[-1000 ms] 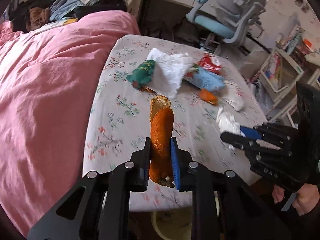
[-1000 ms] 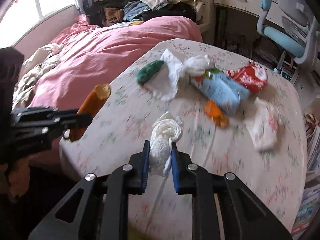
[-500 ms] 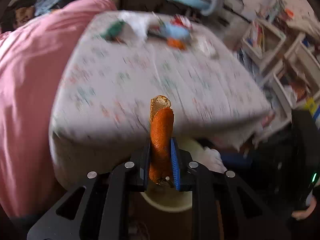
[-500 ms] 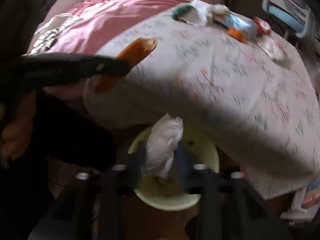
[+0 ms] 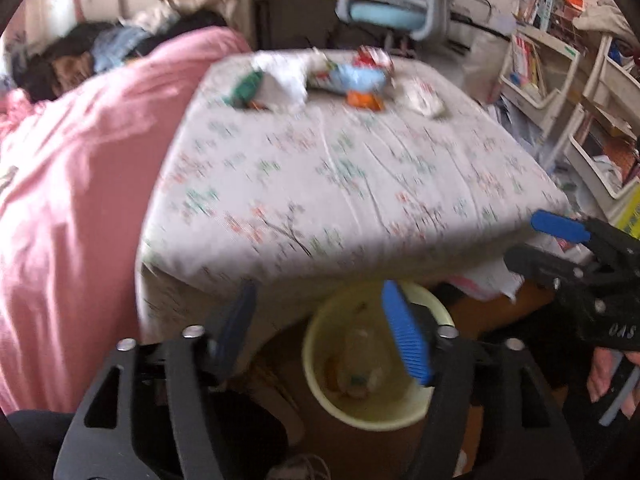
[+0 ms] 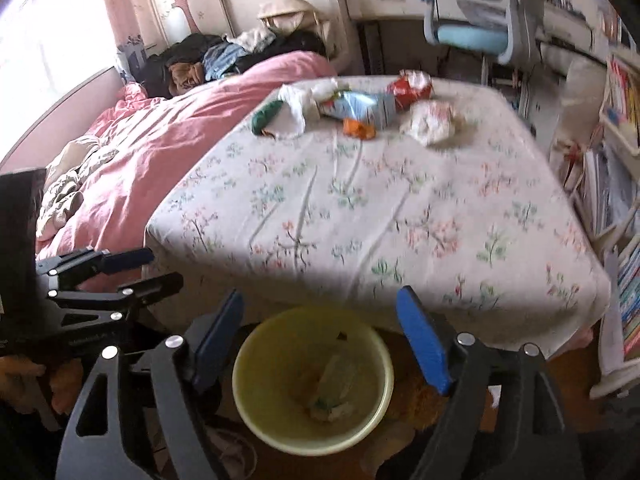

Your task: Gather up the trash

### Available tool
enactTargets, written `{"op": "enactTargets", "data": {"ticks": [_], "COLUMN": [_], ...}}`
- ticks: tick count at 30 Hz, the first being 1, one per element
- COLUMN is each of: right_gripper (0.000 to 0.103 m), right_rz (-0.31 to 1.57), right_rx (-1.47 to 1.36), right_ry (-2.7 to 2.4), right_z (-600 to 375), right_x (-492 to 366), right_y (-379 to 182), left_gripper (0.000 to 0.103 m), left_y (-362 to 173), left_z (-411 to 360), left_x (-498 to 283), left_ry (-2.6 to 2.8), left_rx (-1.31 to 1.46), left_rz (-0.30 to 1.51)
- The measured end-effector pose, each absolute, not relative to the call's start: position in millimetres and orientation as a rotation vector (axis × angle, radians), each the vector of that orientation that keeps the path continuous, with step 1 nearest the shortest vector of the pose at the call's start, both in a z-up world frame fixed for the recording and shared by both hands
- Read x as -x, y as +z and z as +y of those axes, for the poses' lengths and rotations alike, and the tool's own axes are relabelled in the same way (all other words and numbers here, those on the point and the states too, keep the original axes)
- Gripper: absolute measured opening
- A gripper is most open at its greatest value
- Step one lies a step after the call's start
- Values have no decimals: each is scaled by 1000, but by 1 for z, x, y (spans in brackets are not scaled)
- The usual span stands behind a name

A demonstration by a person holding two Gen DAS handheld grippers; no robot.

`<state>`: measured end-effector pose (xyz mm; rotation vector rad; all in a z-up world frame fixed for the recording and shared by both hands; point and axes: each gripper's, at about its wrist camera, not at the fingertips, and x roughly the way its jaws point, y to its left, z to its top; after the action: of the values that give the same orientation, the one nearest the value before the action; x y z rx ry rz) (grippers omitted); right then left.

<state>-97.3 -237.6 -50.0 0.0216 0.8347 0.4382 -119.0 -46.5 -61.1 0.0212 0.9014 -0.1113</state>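
Just below your fingers, the yellow bin (image 6: 313, 380) sits on the floor against the table's near edge, and both your left gripper (image 5: 320, 332) and right gripper (image 6: 320, 344) hang over it with jaws opening and nothing between them. Across the floral tablecloth (image 6: 380, 216), the remaining trash lies clustered at the far end: a green wrapper (image 6: 266, 116), white tissue (image 6: 296, 108), a blue packet (image 6: 360, 108), an orange scrap (image 6: 358, 128), a red packet (image 6: 410, 88) and a crumpled white wrapper (image 6: 432, 122). All of it looks light, soft and crinkly, so pinch each piece across a bunched fold rather than a slick flat face.
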Motion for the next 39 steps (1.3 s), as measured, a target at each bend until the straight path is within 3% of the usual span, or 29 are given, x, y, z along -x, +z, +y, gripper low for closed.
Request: {"op": "enactTargets", "data": {"ticks": [6, 9, 18, 28, 31, 39], "right_gripper": [79, 87, 94, 94, 94, 94], "right_rz": [734, 601, 404, 491, 587, 653], "right_rx": [-6, -39, -34, -94, -93, 117], "right_ry": [434, 397, 263, 156, 181, 258], "right_z": [-243, -252, -274, -299, -295, -263], "right_x": [97, 91, 27, -27, -38, -34], "right_y": [-31, -1, 59, 34, 20, 5], "left_gripper": [84, 90, 96, 96, 96, 96], "left_y": [-40, -31, 19, 52, 44, 35], "left_z": [-34, -29, -4, 24, 32, 22], "left_x": [120, 117, 80, 17, -1, -5], "left_ry": [-32, 10, 83, 138, 152, 119], "left_rx": [-13, 7, 24, -84, -42, -60], "left_rz": [796, 748, 599, 503, 556, 586]}}
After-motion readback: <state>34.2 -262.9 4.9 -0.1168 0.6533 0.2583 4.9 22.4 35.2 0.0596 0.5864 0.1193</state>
